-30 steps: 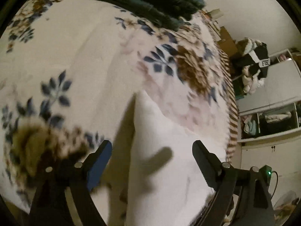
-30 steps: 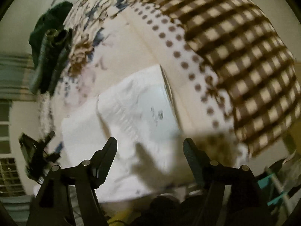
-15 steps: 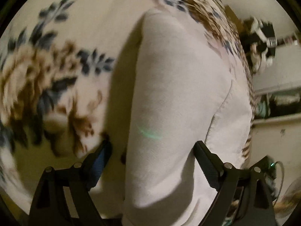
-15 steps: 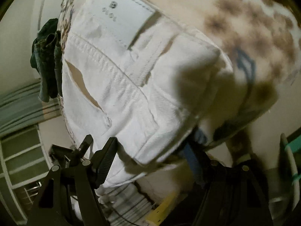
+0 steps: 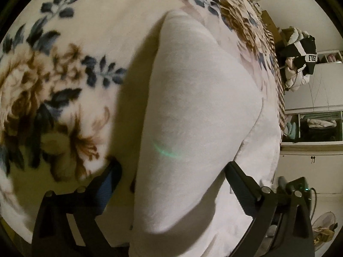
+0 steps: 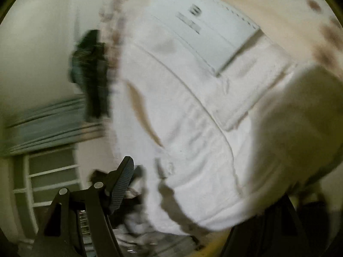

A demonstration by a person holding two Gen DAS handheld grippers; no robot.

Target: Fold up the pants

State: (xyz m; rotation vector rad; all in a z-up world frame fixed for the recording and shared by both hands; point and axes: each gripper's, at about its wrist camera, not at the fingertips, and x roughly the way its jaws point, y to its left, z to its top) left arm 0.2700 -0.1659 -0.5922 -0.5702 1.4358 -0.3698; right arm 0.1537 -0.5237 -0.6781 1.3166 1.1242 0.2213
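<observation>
Two hand-held grippers were positioned over one pair of white pants [image 5: 199,111], which lay on a bed covered by a floral blanket [image 5: 64,81] of cream ground with blue leaves and brown blooms. The left hand-held gripper [image 5: 173,175] had its fingers spread wide apart, one on each side of a folded, rounded section of the white fabric; the blue-padded finger [image 5: 107,184] sat over the blanket just beside the cloth edge, and the other finger [image 5: 242,182] sat over the pants — whether either finger touched the fabric could not be determined. In the right wrist view, which was blurred, the pants [image 6: 193,117] filled most of the frame, with a rectangular sewn label [image 6: 216,32] and a curved seam visible. The right hand-held gripper [image 6: 199,184] showed one ribbed finger [image 6: 122,182] clear of the cloth at its left edge; the opposite finger was hidden behind the raised fabric, so the jaw state could not be told. A dark green garment [image 6: 92,72] lay farther back on the bed — well apart from the pants. A brown spotted border [image 6: 321,32] of the bedding ran beside the label end.
</observation>
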